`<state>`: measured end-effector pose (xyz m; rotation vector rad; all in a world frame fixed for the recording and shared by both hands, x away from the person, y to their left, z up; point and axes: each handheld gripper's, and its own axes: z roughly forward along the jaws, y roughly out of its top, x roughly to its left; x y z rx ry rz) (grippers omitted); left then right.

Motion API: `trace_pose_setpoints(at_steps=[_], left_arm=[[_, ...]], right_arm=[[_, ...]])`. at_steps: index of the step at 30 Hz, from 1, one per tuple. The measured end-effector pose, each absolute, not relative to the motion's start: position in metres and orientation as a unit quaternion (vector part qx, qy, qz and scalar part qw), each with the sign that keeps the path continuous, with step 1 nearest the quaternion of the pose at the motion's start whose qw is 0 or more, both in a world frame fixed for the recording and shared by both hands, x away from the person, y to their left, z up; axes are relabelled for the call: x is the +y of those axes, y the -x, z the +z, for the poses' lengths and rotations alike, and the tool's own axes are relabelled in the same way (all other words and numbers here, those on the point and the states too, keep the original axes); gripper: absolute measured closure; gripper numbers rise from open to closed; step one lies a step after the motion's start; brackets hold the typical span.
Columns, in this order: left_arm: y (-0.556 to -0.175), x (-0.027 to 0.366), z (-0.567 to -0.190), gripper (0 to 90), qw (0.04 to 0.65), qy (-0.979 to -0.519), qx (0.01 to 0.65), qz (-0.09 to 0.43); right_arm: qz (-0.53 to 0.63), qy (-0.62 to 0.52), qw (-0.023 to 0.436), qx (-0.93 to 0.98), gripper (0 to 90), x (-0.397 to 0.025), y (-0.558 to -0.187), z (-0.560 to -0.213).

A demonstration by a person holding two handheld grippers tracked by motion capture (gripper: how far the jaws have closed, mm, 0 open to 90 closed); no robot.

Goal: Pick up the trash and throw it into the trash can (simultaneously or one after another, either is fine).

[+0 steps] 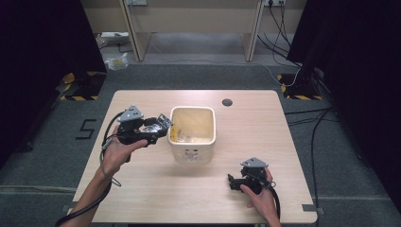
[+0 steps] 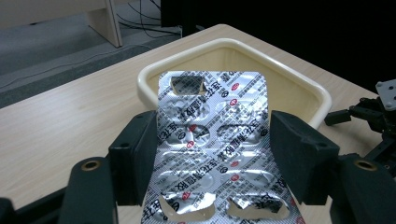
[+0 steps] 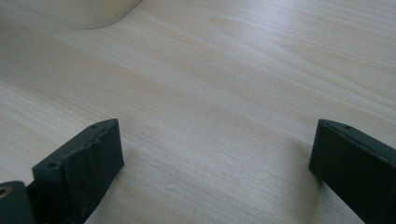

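Item: blister pack point(image 2: 212, 144), silver foil, several pockets torn open. Foil back printed with repeated rows of dark characters and small red round marks; the writing is too small to read. Location: clamped by its two long edges between the jaws of the left tongs point(image 2: 212, 158), raised just beside the left rim of the bin, its top edge reaching over the opening.

Item: bin point(image 1: 192, 135), cream plastic, square with rounded corners, open top, standing near the middle of the surface point(image 1: 142, 189). Pale scraps lie inside; a faint mark on its near wall cannot be made out.

Item: right tongs point(image 3: 215, 163), jaws spread wide with nothing between them, held low over bare wood near the front right, well apart from the bin.

Surface: light wood grain, round cable hole point(image 1: 227, 102) near the far edge. Open room lies in front of and to the right of the bin.

Floor: grey, a black "5" marking point(image 1: 85, 128) to the left.
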<state>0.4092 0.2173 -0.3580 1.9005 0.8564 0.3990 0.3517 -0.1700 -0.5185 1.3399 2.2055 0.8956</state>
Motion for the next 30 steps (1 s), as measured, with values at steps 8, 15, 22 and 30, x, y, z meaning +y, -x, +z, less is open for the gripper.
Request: trace_pose_setpoints(at_steps=[8, 15, 22, 30], left_arm=[[-0.421, 0.193, -0.36, 33.8, 0.484, -0.792, 0.34, 0.15], [-0.429, 0.174, -0.364, 33.7, 0.478, -0.801, 0.333, 0.137], [-0.436, 0.162, -0.368, 33.7, 0.47, -0.808, 0.331, 0.132], [-0.446, 0.154, -0.376, 33.7, 0.457, -0.815, 0.333, 0.126]], right_arm=[[0.321, -0.48, 0.204, 0.791, 2.9, -0.17, -0.352, -0.518], [0.321, -0.48, 0.204, 0.791, 3.0, -0.17, -0.352, -0.518], [0.321, -0.48, 0.204, 0.791, 3.0, -0.17, -0.352, -0.518], [0.322, -0.481, 0.203, 0.79, 3.0, -0.17, -0.352, -0.518]])
